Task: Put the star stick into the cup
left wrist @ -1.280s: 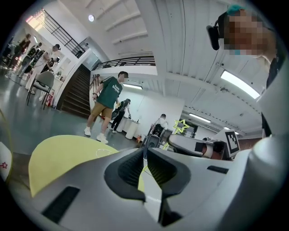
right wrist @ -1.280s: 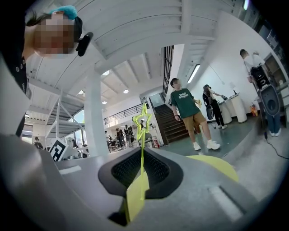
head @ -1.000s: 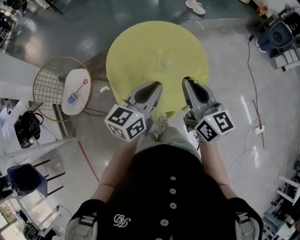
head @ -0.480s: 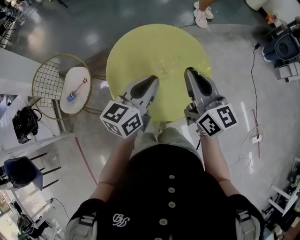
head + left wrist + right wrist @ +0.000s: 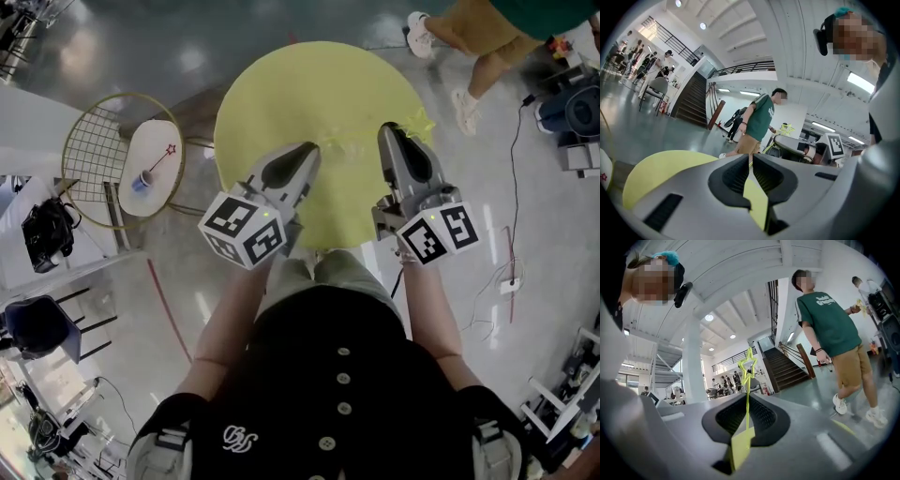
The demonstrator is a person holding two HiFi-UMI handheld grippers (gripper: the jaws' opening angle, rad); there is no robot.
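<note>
Jaws of right gripper [image 5: 747,398] pinch star stick [image 5: 748,366], star beyond tips.

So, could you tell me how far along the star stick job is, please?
Done: the right gripper is shut on the yellow star stick. In hand: it holds it over the yellow table, the left gripper shut and empty. Left: the stick is in no cup yet.

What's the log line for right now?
right gripper: shut on star stick | left gripper: shut, empty | both over yellow table
</note>
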